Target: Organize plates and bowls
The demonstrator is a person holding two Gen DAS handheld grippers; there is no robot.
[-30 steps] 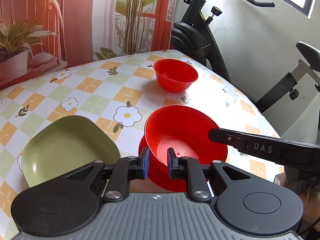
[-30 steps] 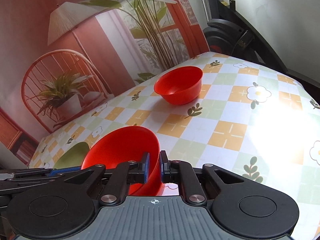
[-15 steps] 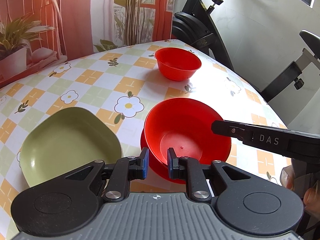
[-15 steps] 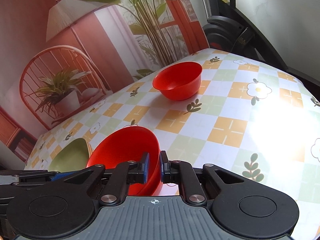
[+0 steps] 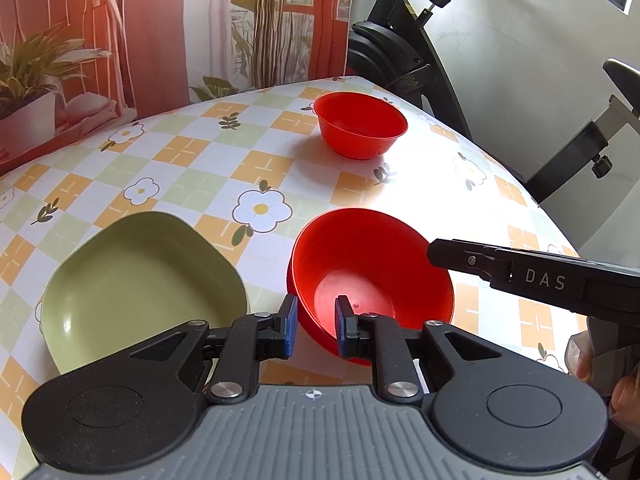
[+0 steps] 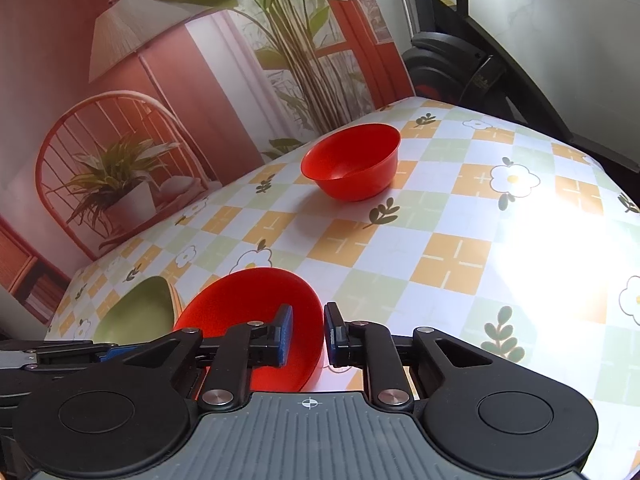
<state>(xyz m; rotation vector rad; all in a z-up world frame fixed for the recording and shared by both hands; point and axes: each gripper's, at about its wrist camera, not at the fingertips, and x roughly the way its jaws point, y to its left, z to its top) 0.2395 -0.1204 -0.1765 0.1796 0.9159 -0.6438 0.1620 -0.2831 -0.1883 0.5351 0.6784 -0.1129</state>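
Where both tongs (image 5: pixel 313 326) straddle red bowl's (image 5: pixel 372 264) rim — (parted) low, level.

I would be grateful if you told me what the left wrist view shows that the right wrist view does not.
Only the left wrist view shows the whole square green plate, the near red plastic bowl's inside, and a hand.

Only the right wrist view shows the right gripper open, astride that bowl's rim, and a printed lampshade.

Both show the far red plastic bowl standing alone on the checked floral tablecloth.
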